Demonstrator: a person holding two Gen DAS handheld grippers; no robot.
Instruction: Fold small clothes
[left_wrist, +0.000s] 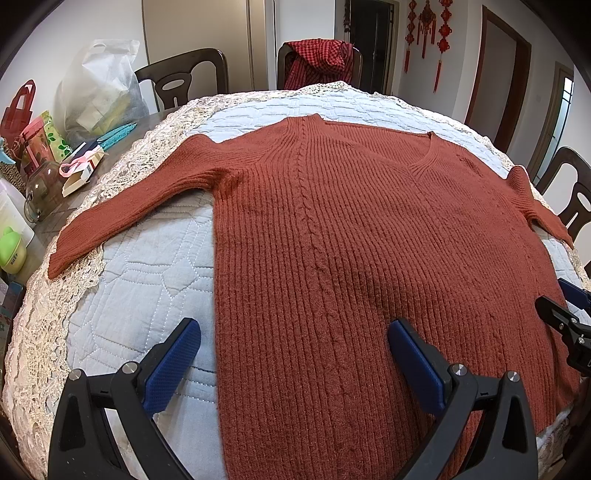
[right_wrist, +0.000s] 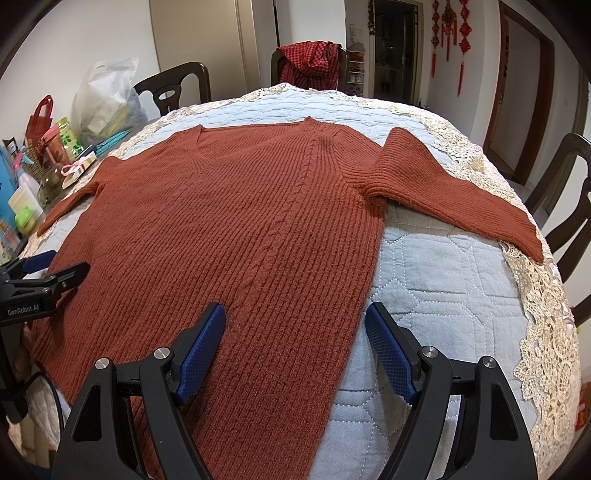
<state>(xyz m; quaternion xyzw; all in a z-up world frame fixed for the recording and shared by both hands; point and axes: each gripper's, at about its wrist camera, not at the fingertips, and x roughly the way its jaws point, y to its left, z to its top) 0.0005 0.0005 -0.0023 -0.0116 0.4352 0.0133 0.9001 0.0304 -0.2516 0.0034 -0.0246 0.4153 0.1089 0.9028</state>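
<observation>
A: Rust ribbed-knit sweater (left_wrist: 351, 240), V-neck, spread flat and face up on quilted blue cover (left_wrist: 140, 295) over the tabletop. Both sleeves out to the sides, left sleeve (left_wrist: 129, 206) reaching onto the lace edging (left_wrist: 48, 332).

B: Handling?

A: Judged soft, limp, fairly thick; probably moderate weight for a knit. Likely stretches and sags when lifted, grips well, not fragile. Ribs may snag on the quilt.

B: Hold points?

A: Best guess: side edges near the hem, or the cuffs. Pinch through both layers.

B: Fingers?

A: Left gripper (left_wrist: 293, 354) spread wide, straddling the sweater's left side edge, holding nothing. Right gripper (right_wrist: 295, 345) likewise wide, straddling the right side edge, empty.

B: Surroundings?

A: Clutter of bags (left_wrist: 99, 88) and boxes on the left, chairs around.
</observation>
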